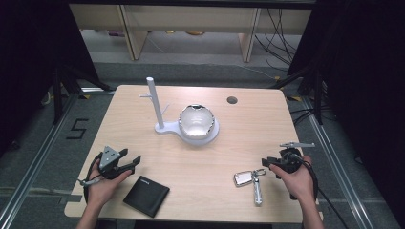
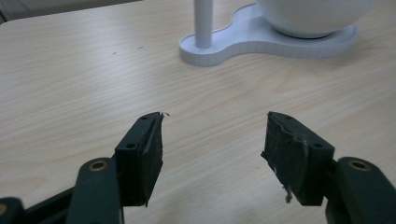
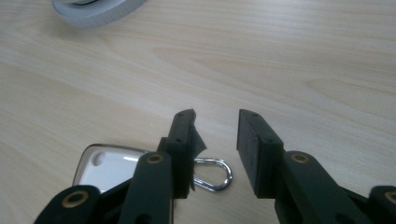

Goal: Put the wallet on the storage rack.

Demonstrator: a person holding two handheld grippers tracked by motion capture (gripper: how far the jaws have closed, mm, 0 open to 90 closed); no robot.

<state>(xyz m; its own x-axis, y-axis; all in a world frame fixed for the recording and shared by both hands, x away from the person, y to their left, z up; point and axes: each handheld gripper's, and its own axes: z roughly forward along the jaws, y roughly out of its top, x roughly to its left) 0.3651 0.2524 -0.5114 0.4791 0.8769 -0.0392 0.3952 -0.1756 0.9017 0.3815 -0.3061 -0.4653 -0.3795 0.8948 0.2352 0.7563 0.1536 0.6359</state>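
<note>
A person holds my left gripper (image 1: 134, 162) low over the table's front left; its jaws stand open over bare wood (image 2: 215, 126), with nothing between them. My right gripper (image 1: 265, 163) is at the front right, open (image 3: 215, 119), just beside a silver key fob (image 1: 243, 178) (image 3: 109, 168). The fob's metal clip ring (image 3: 218, 176) lies under the jaw tips, partly hidden by the left jaw. A silver bar (image 1: 258, 193) hangs off the same ring. A black wallet (image 1: 146, 195) lies flat near the front edge, right of the left gripper.
A white stand (image 1: 165, 129) (image 2: 243, 39) with an upright pole (image 1: 155, 102) and a round bowl (image 1: 195, 119) sits mid-table. A cable hole (image 1: 232, 100) is at the back. The stand's rim (image 3: 93, 9) shows far off in the right gripper view.
</note>
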